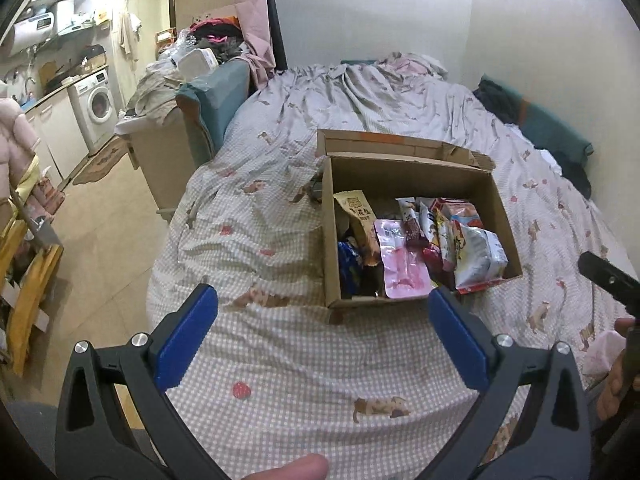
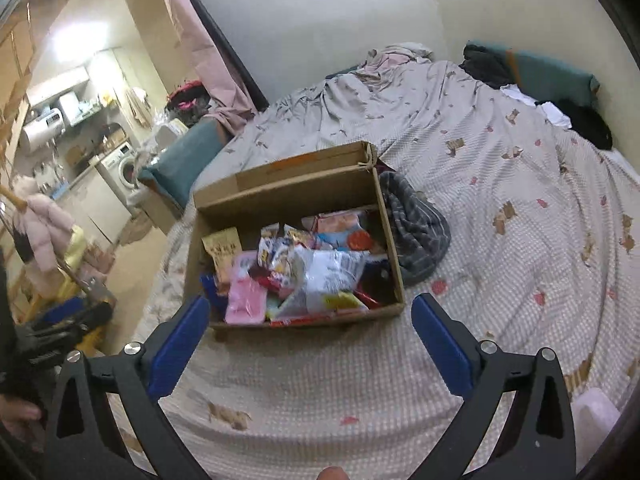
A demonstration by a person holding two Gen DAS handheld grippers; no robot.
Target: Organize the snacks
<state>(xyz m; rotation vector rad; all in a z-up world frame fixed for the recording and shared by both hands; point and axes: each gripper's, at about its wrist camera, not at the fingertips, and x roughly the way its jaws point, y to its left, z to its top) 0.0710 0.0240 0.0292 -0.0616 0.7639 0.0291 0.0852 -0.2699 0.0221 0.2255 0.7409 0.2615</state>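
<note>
Blue-padded left gripper (image 1: 322, 312) and right gripper (image 2: 310, 320) tilt downward, both spread empty near the cardboard box (image 2: 296, 196).

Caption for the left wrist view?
Open left gripper above checked bedspread, facing cardboard box of snack packets.

A bed (image 1: 288, 360) with a checked, animal-print cover carries an open cardboard box (image 1: 412, 172) of snack packets near its middle; a striped grey cloth (image 2: 416, 232) lies touching the box's side.
</note>
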